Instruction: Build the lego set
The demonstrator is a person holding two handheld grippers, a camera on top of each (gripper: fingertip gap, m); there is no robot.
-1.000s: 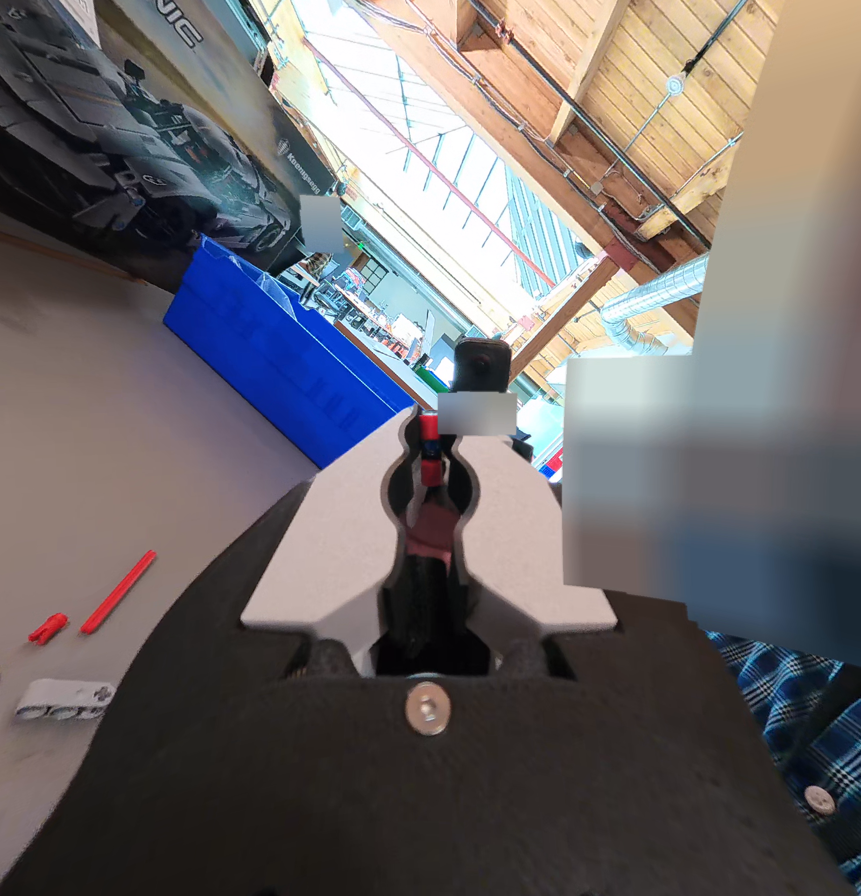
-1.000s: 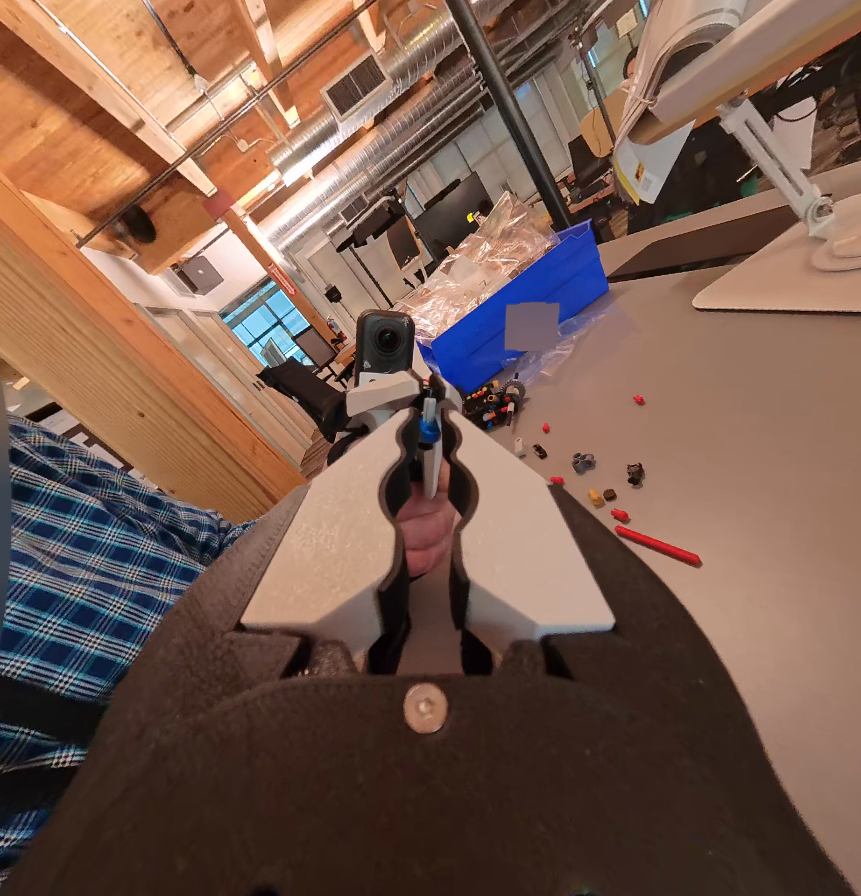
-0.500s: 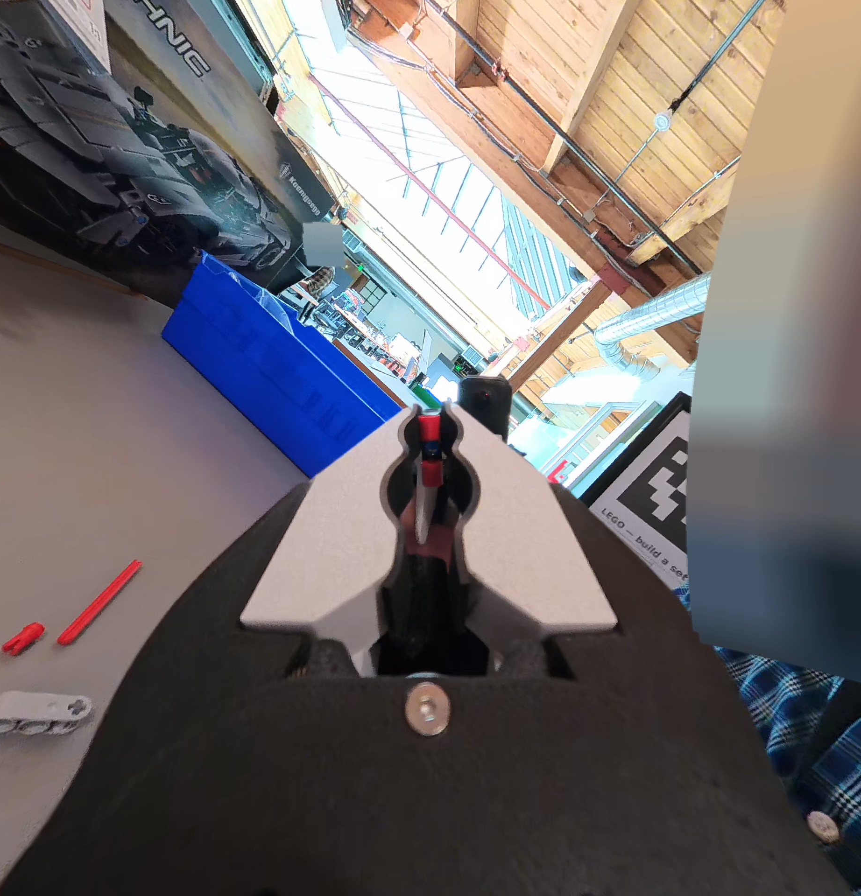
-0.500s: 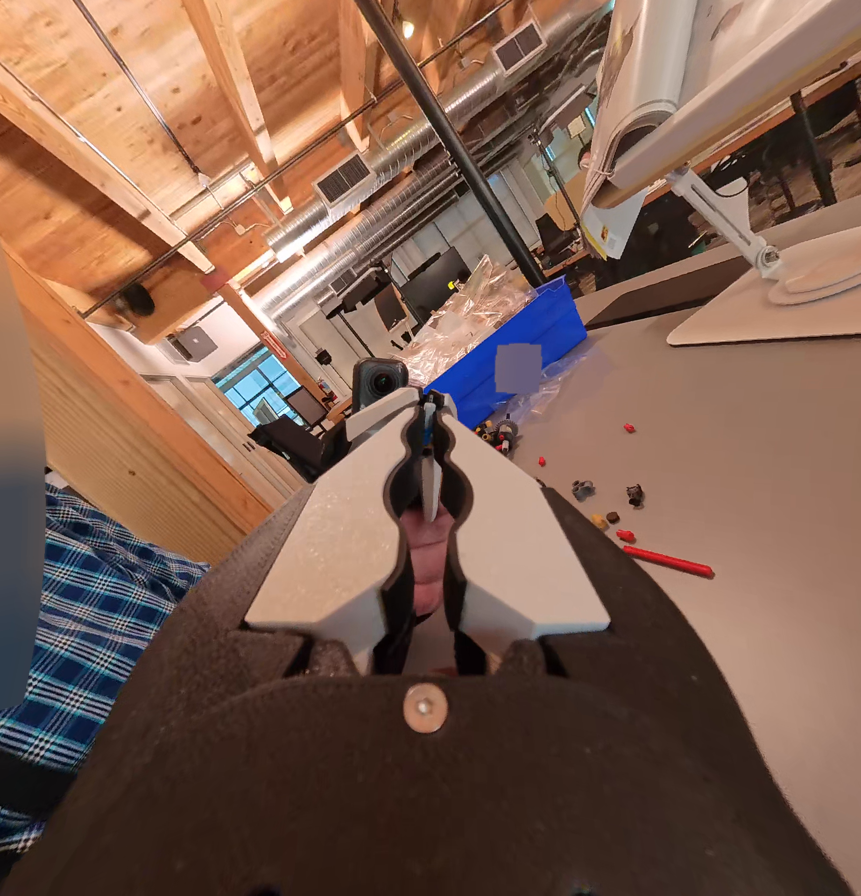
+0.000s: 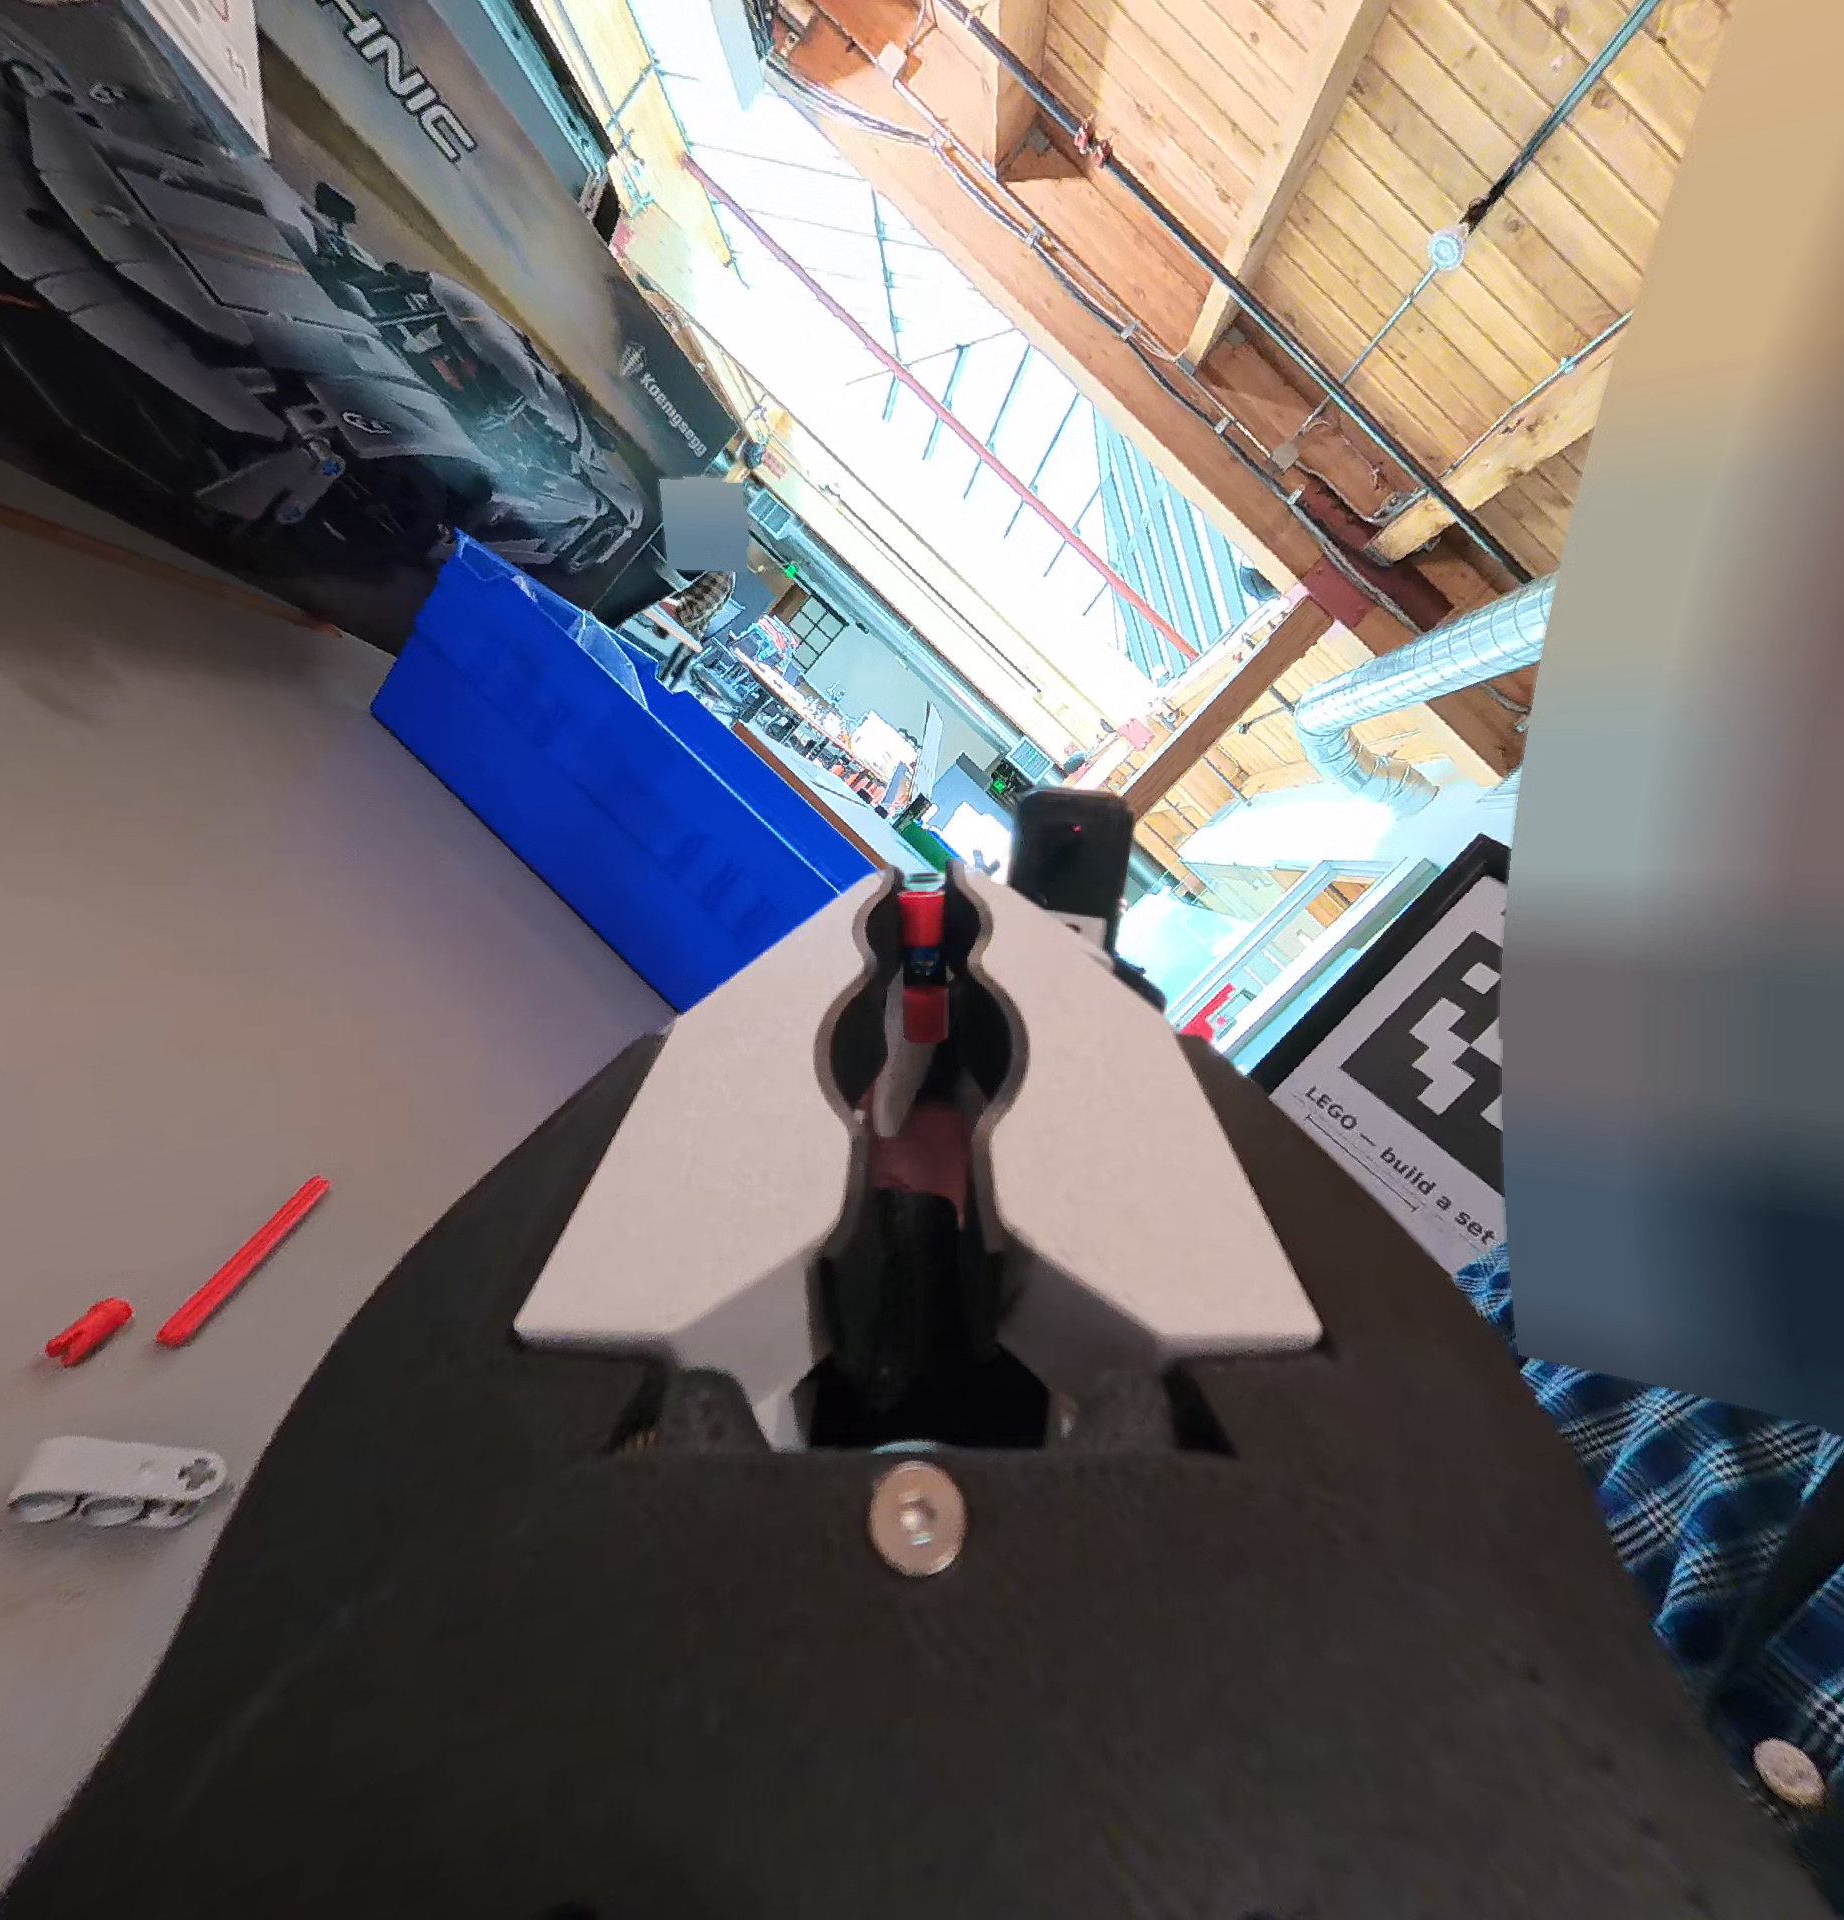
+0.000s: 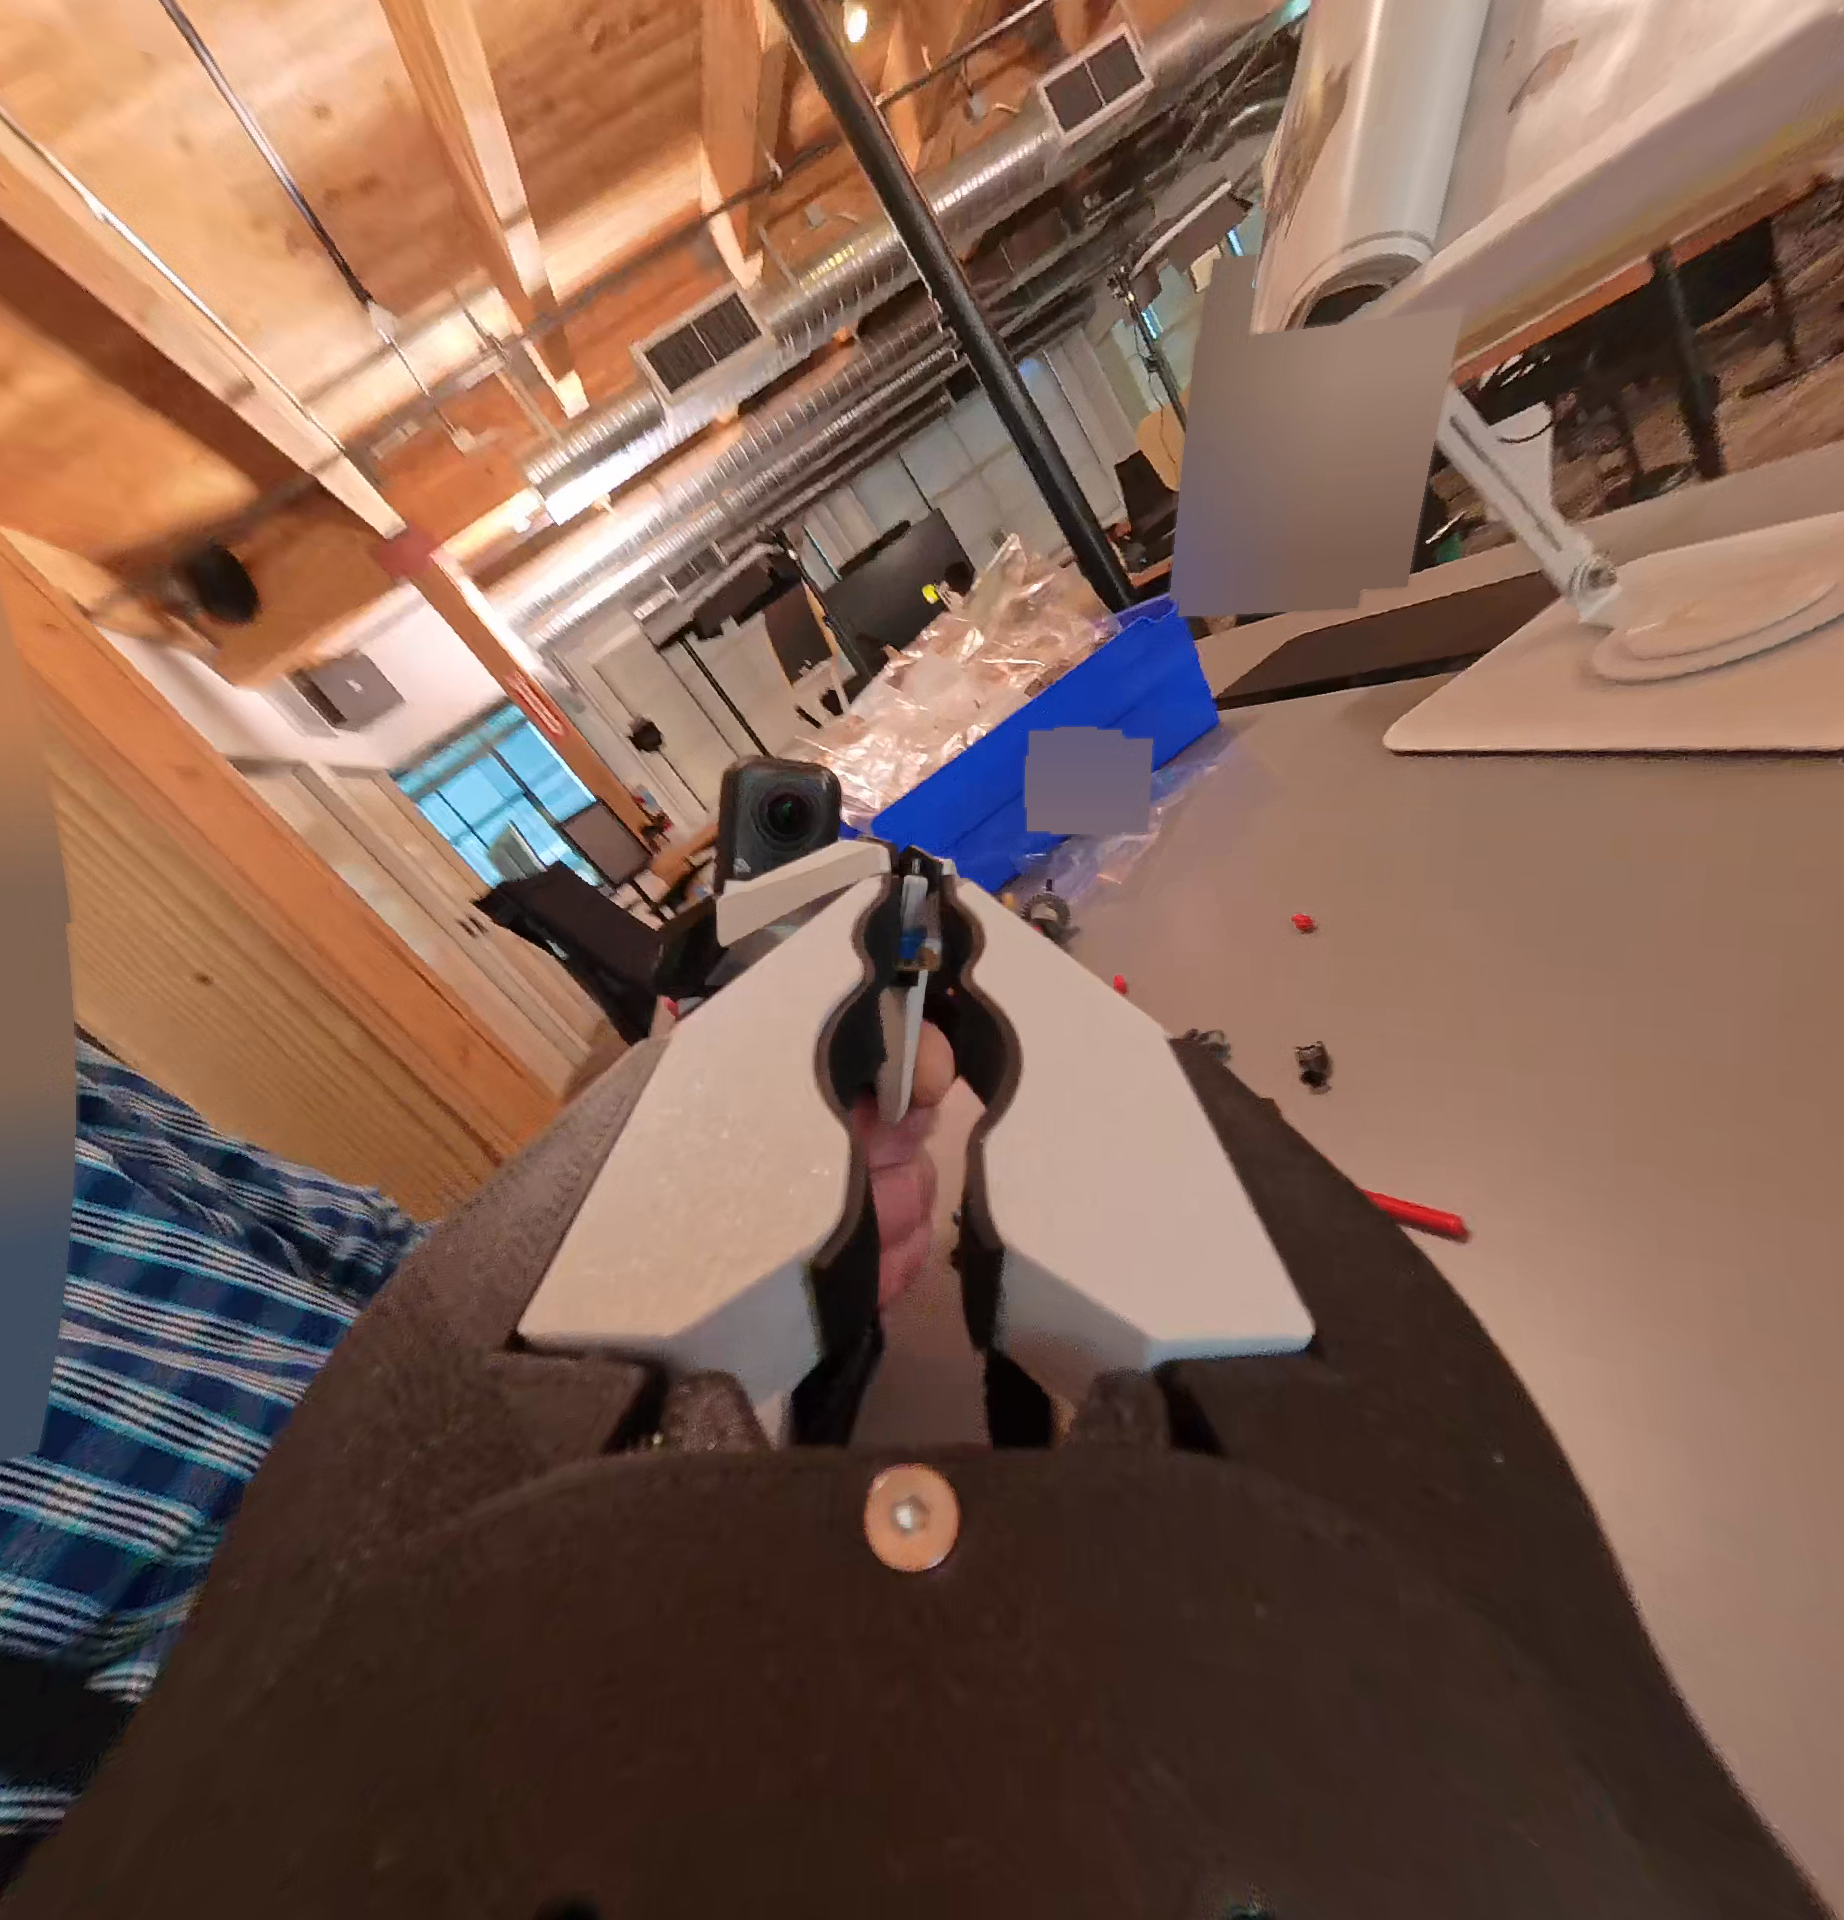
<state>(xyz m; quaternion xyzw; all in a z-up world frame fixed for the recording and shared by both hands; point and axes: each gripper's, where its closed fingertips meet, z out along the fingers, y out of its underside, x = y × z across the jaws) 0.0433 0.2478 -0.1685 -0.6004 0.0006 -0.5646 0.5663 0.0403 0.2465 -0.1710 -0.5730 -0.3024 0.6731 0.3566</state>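
In the left wrist view my left gripper [image 5: 923,881] is shut on a small lego assembly [image 5: 923,1013] of red pieces with a blue piece between them, and a light grey beam [image 5: 894,1086] hangs behind. In the right wrist view my right gripper [image 6: 913,868] is shut on a light grey beam [image 6: 905,1039] with a blue pin [image 6: 910,940] near its tip. The two grippers meet tip to tip above the table. The left gripper's finger [image 6: 804,899] and camera show just beyond my right tips. How the pieces join between the jaws is hidden.
On the grey table lie a red axle [image 5: 243,1262], a red pin [image 5: 87,1330] and a grey three-hole beam [image 5: 118,1481]. A blue bin [image 5: 606,769] and a lego box [image 5: 222,312] stand behind. Loose pieces [image 6: 1313,1065], a red axle [image 6: 1411,1214], a blue bin [image 6: 1105,707] and a monitor stand base [image 6: 1676,655] are to the right. Less than 4 cm separates the two grippers' tips.
Both grippers stay shut on the pieces, tips together. The right gripper has tilted and moved, so the pile of loose pieces is now mostly hidden behind its finger. The left view has shifted slightly.
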